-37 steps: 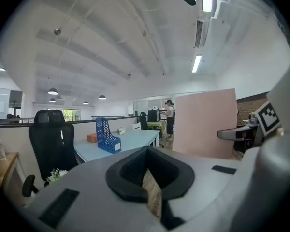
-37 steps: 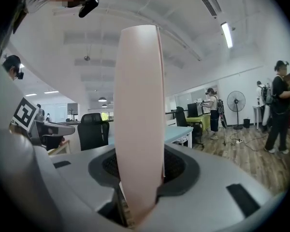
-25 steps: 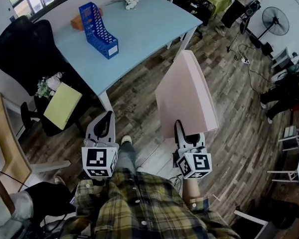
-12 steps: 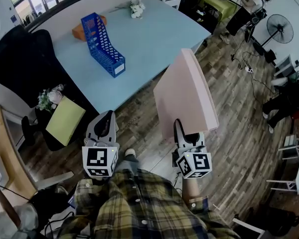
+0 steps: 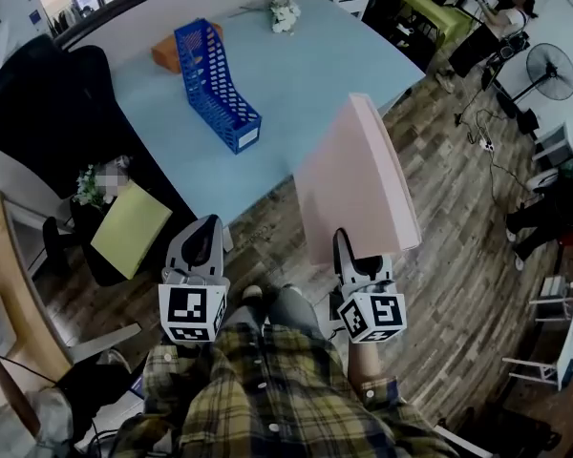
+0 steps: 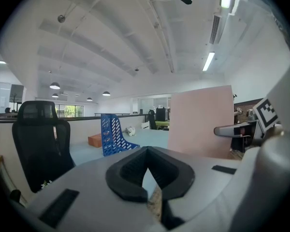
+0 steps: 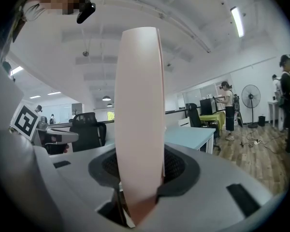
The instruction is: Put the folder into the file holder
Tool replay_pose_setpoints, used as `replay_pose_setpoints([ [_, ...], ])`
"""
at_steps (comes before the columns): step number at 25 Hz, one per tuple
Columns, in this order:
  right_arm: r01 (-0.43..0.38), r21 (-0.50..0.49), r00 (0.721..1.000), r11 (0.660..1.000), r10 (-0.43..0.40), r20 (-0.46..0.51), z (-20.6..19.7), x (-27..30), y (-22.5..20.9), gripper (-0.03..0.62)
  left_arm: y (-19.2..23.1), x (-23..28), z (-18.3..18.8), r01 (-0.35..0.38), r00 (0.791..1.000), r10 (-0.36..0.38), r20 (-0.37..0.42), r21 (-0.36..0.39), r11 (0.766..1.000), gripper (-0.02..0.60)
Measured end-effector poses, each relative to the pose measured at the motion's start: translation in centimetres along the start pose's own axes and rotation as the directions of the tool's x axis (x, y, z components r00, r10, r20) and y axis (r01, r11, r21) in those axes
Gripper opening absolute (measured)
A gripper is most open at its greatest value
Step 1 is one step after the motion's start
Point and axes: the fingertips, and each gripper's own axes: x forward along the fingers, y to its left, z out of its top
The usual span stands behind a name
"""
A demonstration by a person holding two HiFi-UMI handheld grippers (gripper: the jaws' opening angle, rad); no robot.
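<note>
right claw: pinching folder by its bottom, holding it upright for slotting
left claw: closed, empty
holder: sitting by desk's left edge

1. Head view: looks steeply down from overhead; blue file holder at 11 o'clock, pink folder at 2 o'clock.
2. Left gripper view: low, nearly level, along its jaws; shares file holder at 8 o'clock, folder at 3 o'clock.
3. Right gripper view: nearly level, tight against the folder's edge at 12 o'clock.
</note>
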Motion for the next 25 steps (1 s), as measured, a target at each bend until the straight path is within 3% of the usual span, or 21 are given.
replay_pose_setpoints([
  [6, -0.033, -0.016, 0.999, 0.999, 0.032, -0.014, 0.3, 3.8, -0.6, 0.167, 1.6, 1.4, -0.7, -0.046, 0.999, 0.046, -0.019, -0.013, 0.999, -0.009],
  [12, -0.12, -0.028, 0.992, 0.992, 0.119, -0.036, 0.9, 8.9, -1.7, 0.167, 3.8, 2.5, -1.5, -0.175, 0.984, 0.173, -0.044, -0.067, 0.982, -0.009],
  [18, -0.257, -0.042, 0.965, 0.966, 0.253, -0.074, 1.8, 15.8, -3.3, 0.167, 4.9, 5.6, -0.9, -0.316, 0.949, 0.311, -0.056, -0.109, 0.943, -0.009],
  [25, -0.412, -0.069, 0.909, 0.909, 0.404, -0.105, 3.3, 23.1, -5.7, 0.167, 4.3, 10.2, 1.1, -0.45, 0.893, 0.447, -0.05, -0.13, 0.884, -0.009],
])
